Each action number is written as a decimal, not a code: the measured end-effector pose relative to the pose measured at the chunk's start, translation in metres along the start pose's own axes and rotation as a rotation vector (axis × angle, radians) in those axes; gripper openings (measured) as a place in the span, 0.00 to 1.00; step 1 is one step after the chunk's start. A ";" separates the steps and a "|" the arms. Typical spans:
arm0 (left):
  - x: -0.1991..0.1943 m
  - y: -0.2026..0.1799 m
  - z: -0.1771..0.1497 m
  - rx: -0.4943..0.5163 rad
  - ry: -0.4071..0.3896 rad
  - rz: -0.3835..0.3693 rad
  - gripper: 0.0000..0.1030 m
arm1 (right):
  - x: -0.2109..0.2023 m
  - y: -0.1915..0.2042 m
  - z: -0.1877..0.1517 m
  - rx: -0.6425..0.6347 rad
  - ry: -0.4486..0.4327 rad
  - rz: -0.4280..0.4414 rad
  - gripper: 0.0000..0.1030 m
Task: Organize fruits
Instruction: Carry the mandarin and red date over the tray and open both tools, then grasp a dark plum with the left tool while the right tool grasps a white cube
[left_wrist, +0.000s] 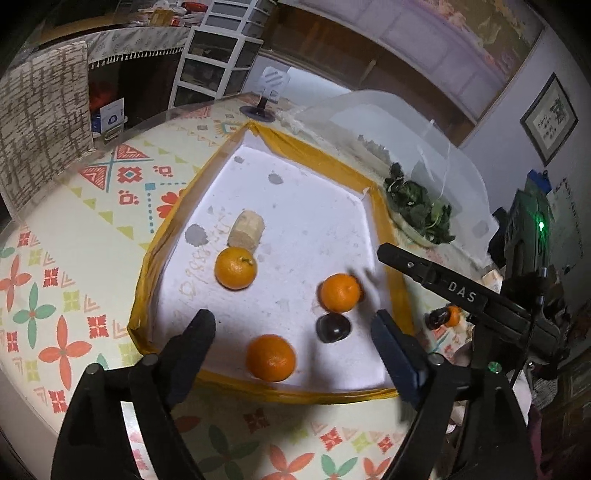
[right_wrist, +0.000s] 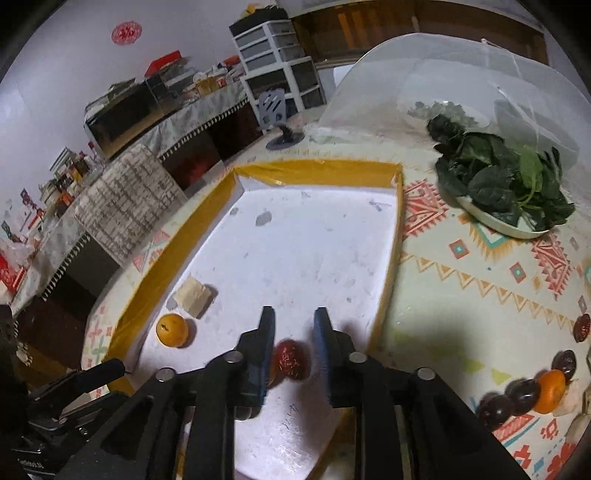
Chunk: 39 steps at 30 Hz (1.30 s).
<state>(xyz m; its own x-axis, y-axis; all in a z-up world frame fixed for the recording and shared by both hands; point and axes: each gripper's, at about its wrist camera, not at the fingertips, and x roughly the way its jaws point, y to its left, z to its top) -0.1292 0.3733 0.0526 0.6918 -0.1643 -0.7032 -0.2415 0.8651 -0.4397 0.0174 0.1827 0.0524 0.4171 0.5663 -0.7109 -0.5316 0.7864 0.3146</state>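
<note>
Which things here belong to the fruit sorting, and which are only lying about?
Belong to the job:
- white foam tray with yellow taped rim
- three round orange mandarins
- dark red wrinkled date
- dark fruits and mandarin waiting on the tablecloth

Only lying about:
- dish of dark green leaves
- translucent mesh food cover
- white plastic drawer unit

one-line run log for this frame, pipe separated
left tool: open above orange | right tool: open, date between fingers | tray: three oranges, one date
</note>
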 end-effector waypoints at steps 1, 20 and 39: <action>-0.002 -0.001 0.000 -0.005 -0.003 -0.023 0.83 | -0.008 -0.004 0.000 0.012 -0.010 0.007 0.25; 0.027 -0.130 -0.054 0.185 0.199 -0.266 0.83 | -0.234 -0.224 -0.106 0.324 -0.230 -0.347 0.43; 0.071 -0.177 -0.047 0.270 0.166 -0.123 0.83 | -0.152 -0.230 -0.103 0.342 -0.142 -0.213 0.43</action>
<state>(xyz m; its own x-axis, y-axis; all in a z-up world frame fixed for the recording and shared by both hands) -0.0696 0.1864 0.0543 0.5791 -0.3312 -0.7449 0.0412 0.9245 -0.3791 0.0005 -0.1096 0.0231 0.6013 0.3920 -0.6962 -0.1577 0.9125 0.3775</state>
